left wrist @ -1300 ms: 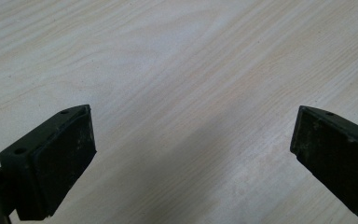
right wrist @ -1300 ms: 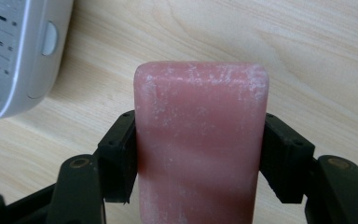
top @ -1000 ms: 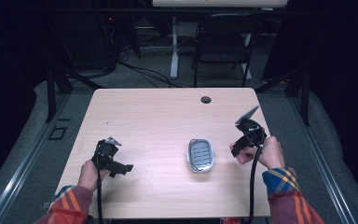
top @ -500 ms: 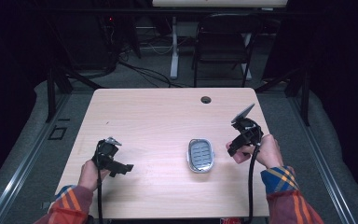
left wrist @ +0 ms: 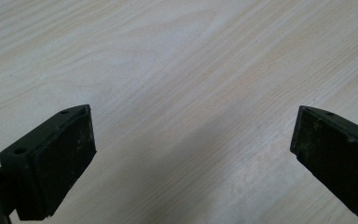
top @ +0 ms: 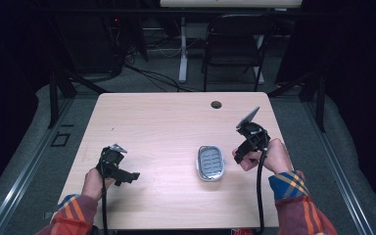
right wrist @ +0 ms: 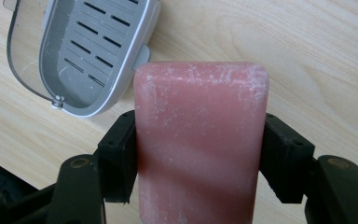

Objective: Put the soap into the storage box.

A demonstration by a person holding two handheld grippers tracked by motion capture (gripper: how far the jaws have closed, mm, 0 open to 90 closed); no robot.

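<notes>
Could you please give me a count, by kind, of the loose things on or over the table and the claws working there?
Soap bars: 1, pink soap, held in the right claw.
Soap dishes: 1, grey dish on the table.
Claws: 2, counting the left claw, open.
Total: 4.
</notes>
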